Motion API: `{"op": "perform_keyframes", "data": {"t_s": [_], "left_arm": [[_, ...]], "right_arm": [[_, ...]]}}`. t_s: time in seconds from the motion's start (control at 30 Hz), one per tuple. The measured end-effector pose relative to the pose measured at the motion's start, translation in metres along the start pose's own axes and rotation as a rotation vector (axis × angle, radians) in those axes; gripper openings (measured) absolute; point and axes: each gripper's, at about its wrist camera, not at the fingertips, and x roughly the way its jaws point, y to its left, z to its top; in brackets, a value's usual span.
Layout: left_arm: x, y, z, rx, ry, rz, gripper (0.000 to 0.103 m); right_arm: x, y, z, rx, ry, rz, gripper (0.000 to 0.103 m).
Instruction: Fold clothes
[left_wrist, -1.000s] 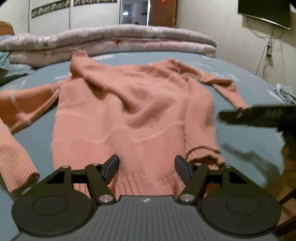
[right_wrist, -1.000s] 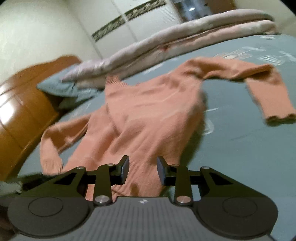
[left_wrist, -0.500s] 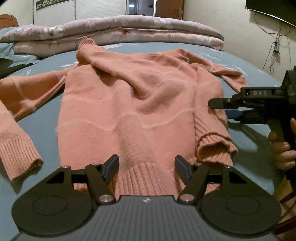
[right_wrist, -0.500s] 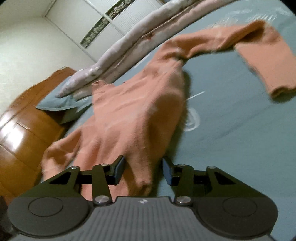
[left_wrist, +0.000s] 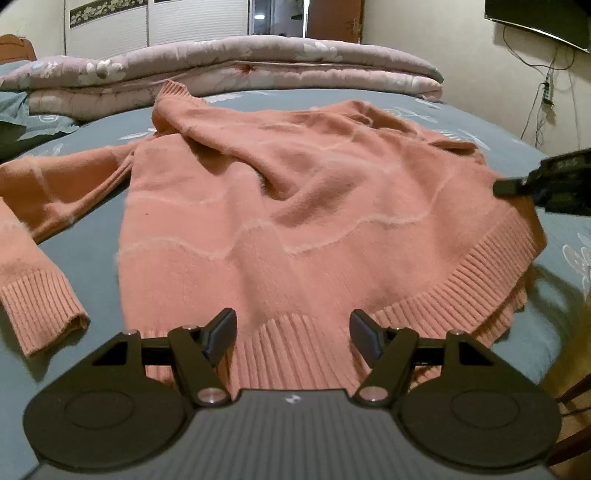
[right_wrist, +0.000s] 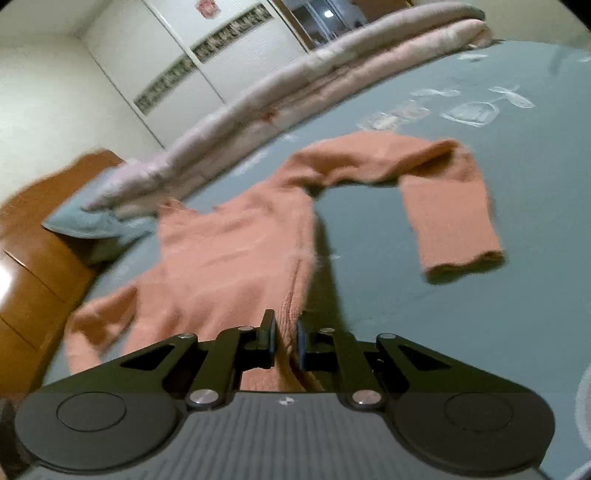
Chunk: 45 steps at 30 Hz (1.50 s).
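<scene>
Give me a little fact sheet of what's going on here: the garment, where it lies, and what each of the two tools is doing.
garment: pink sweater, spread out, rumpled
surface: bed with grey-blue sheet
behind it: folded quilt
left gripper: open, above the ribbed hem, gripping nothing
right gripper: jaws closing on the sweater's side edge
sleeve: bent, lying on the sheet

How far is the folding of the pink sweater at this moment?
Early stage. Done: the sweater lies spread on the bed, not yet folded. In hand: the right gripper is closing on the ribbed side edge of the sweater, cloth between its jaws. The left gripper hangs open over the hem. Left: both sleeves lie out; every fold remains.
</scene>
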Motion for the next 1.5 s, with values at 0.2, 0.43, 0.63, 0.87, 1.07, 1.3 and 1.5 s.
{"op": "perform_keyframes", "data": {"t_s": [0.2, 0.43, 0.63, 0.87, 1.07, 1.3, 1.5], "left_arm": [[-0.003, 0.002, -0.002, 0.006, -0.003, 0.003, 0.069], [-0.004, 0.005, -0.003, 0.006, -0.004, 0.011, 0.069], [-0.007, 0.004, -0.003, 0.011, -0.009, 0.018, 0.069], [-0.017, 0.008, -0.007, 0.015, -0.026, 0.029, 0.072], [-0.027, 0.007, -0.010, 0.028, -0.046, 0.022, 0.072], [-0.039, 0.015, -0.010, 0.044, -0.071, 0.065, 0.073], [-0.050, 0.028, -0.013, 0.032, -0.065, 0.128, 0.073]], "right_arm": [[0.023, -0.043, -0.016, 0.157, 0.084, 0.062, 0.047], [0.016, -0.049, -0.032, 0.181, 0.097, 0.158, 0.054], [0.022, -0.008, -0.037, -0.030, 0.083, -0.004, 0.008], [-0.015, 0.015, -0.033, -0.228, 0.008, -0.223, 0.007], [-0.012, 0.015, -0.029, -0.281, 0.075, -0.303, 0.008], [-0.019, 0.013, -0.039, -0.268, 0.106, -0.271, 0.035], [-0.047, 0.026, -0.045, -0.293, 0.029, -0.221, 0.048]]}}
